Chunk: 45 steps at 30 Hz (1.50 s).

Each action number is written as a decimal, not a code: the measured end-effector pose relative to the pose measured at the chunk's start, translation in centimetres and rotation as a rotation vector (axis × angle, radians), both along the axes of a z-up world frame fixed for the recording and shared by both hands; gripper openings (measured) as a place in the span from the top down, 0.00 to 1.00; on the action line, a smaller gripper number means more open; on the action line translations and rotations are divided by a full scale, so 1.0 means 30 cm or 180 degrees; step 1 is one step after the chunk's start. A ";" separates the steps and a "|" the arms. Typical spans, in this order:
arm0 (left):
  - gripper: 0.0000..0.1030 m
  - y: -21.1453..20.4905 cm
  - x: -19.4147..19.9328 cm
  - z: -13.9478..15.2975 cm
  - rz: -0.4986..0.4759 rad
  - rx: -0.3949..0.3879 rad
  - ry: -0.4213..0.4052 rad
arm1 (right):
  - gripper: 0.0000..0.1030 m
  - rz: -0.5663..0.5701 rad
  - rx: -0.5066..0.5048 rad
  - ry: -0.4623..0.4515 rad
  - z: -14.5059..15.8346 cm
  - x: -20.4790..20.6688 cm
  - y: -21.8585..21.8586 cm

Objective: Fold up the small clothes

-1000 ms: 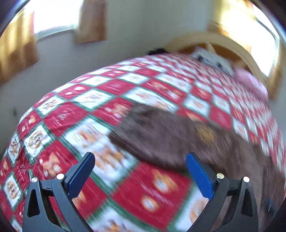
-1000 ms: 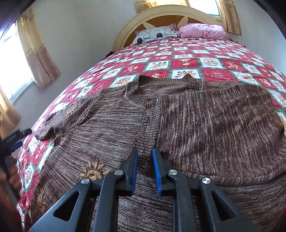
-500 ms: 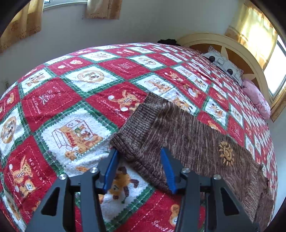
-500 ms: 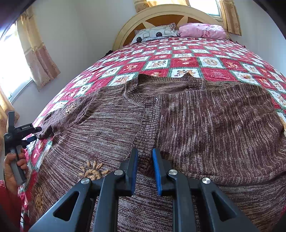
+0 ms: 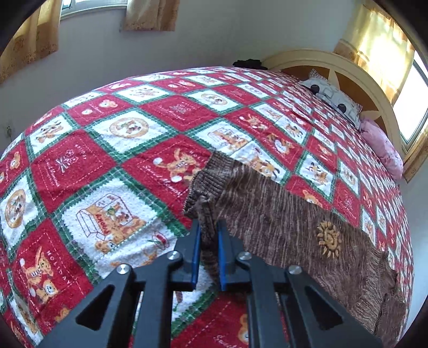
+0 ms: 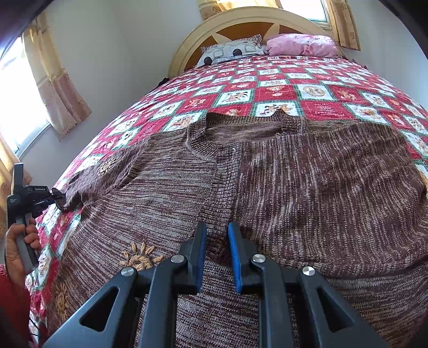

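Note:
A brown knitted cardigan (image 6: pixel 307 182) lies spread flat on the bed, collar towards the headboard, with orange sun patches. Its left sleeve (image 5: pixel 281 214) stretches across the quilt in the left wrist view. My left gripper (image 5: pixel 207 227) is shut on the sleeve's cuff, which bunches up between the blue pads; it also shows at the left edge of the right wrist view (image 6: pixel 57 198). My right gripper (image 6: pixel 217 230) sits low over the cardigan's front button band, jaws nearly closed with a narrow gap, pressing on the knit.
A red, white and green patchwork quilt (image 5: pixel 112 160) covers the bed. Two pillows, patterned (image 6: pixel 230 52) and pink (image 6: pixel 302 44), lie against the wooden headboard (image 6: pixel 240 24). Curtained windows are on both sides.
My left gripper dropped onto the sleeve cuff and closed from wide open to shut on it, bunching the cuff. The right gripper has not moved.

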State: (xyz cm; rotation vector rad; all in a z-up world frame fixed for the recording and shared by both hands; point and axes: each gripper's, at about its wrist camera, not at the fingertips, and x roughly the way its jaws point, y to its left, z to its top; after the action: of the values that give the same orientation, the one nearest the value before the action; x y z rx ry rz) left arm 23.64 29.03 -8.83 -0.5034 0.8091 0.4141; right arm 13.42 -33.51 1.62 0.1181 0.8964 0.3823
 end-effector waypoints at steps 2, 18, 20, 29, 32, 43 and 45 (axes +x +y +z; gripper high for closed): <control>0.88 -0.008 0.003 0.014 -0.0012 0.0050 -0.0035 | 0.83 -0.0001 -0.0029 -0.0007 0.000 -0.001 0.005; 0.89 -0.169 0.102 0.161 -0.0378 0.0343 -0.0272 | 0.83 0.0000 -0.0023 0.0024 -0.006 0.003 0.009; 0.89 -0.277 0.107 0.213 -0.0624 0.0464 -0.0410 | 0.83 0.0000 -0.0015 0.0027 -0.006 0.003 0.008; 0.89 -0.850 0.034 0.241 -0.1985 0.0665 -0.0650 | 0.83 -0.0018 0.0132 0.0060 -0.011 0.007 -0.013; 0.89 -0.958 -0.005 0.167 -0.2287 0.0493 -0.0487 | 0.83 -0.0023 0.0187 0.0075 -0.012 0.009 -0.019; 0.88 -0.981 -0.032 0.007 -0.2217 0.0287 -0.0086 | 0.82 -0.0015 0.0179 0.0078 -0.013 0.010 -0.018; 0.87 -0.999 -0.043 0.005 -0.2216 0.0389 -0.0088 | 0.82 -0.0014 0.0176 0.0081 -0.014 0.011 -0.020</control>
State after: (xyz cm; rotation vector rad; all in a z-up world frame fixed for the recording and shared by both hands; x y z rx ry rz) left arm 22.35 -0.92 -8.69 -0.0923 0.8708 -0.1869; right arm 13.74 -34.11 1.21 0.1762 0.9108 0.4023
